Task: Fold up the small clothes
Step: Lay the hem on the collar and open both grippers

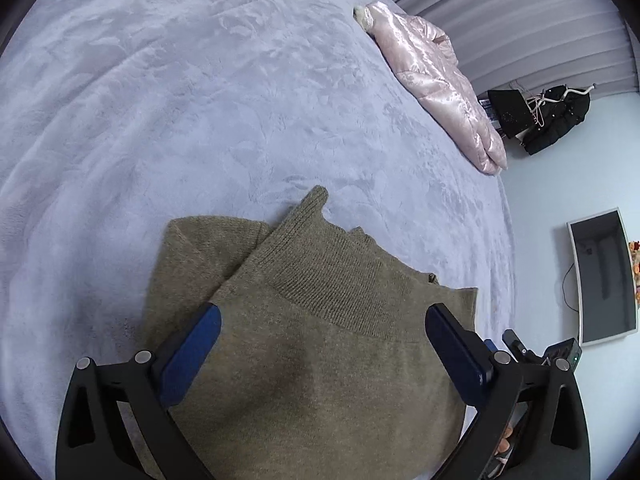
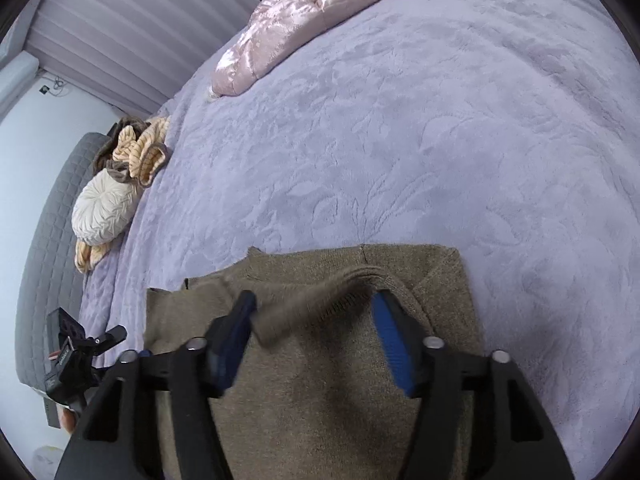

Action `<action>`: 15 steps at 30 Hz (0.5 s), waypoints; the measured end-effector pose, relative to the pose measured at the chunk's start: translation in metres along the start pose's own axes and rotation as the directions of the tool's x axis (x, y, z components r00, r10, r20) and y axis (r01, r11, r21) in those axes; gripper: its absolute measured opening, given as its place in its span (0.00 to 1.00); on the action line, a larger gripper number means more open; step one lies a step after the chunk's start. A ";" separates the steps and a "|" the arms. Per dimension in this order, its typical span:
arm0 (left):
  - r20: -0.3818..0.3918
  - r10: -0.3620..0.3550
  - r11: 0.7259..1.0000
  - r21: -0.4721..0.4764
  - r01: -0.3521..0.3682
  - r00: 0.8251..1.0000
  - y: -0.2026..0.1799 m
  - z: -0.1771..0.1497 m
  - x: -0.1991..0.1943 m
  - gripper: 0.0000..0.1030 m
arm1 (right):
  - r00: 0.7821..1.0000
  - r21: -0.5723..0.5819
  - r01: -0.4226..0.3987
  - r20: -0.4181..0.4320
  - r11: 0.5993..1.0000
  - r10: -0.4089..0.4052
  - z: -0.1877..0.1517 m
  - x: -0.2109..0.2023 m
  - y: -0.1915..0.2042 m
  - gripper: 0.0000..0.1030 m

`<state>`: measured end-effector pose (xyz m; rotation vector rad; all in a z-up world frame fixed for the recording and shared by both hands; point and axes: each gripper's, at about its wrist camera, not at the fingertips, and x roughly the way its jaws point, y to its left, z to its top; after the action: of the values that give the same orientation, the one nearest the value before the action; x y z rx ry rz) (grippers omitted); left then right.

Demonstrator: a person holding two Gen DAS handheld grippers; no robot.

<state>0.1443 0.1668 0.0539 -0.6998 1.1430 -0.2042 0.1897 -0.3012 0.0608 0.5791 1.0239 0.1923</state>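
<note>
Both of your hand-held grippers, left (image 1: 322, 322) and right (image 2: 314, 312), are hanging wide apart over the sweater (image 1: 312, 360), gripping nothing. It's lying half-folded on the bed (image 1: 200, 120). You're probably needing to regrasp an edge and fold again.

lilac bedspread (image 1: 200, 100), pink quilted jacket (image 1: 436, 80), round cream cushion (image 2: 106, 212), wall monitor (image 1: 602, 276)

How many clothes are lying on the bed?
3 that I can tell: the brown sweater nearest, below both cameras; the shiny pink jacket at the far edge by the curtains; a tan and brown bundle near the round pillow. More may be hidden.
</note>
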 end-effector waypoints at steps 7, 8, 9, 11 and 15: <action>0.125 0.253 0.847 0.450 -0.282 0.959 -0.057 -0.072 -0.010 0.99 | 0.995 -0.162 0.077 0.074 0.984 -0.066 -0.010 -0.039 0.028 0.72; 0.127 0.275 0.794 0.530 -0.300 0.953 -0.066 -0.090 -0.003 0.99 | 0.992 -0.214 0.109 0.080 0.971 -0.093 -0.016 -0.040 0.035 0.72; 0.120 0.291 0.737 0.604 -0.303 0.949 -0.076 -0.105 0.006 0.99 | 0.988 -0.289 0.149 0.085 0.946 -0.130 -0.026 -0.039 0.045 0.72; 0.104 0.314 0.650 0.701 -0.293 0.944 -0.089 -0.127 0.022 0.99 | 0.977 -0.436 0.213 0.093 0.874 -0.192 -0.047 -0.036 0.063 0.72; 0.034 0.369 0.570 0.781 -0.255 0.929 -0.102 -0.142 0.065 0.99 | 0.972 -0.641 0.204 0.042 0.740 -0.231 -0.087 -0.020 0.086 0.72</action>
<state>0.0660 -0.0011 0.0326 0.3154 1.1455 -0.4153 0.1155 -0.2060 0.0889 -0.1805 0.9785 0.3308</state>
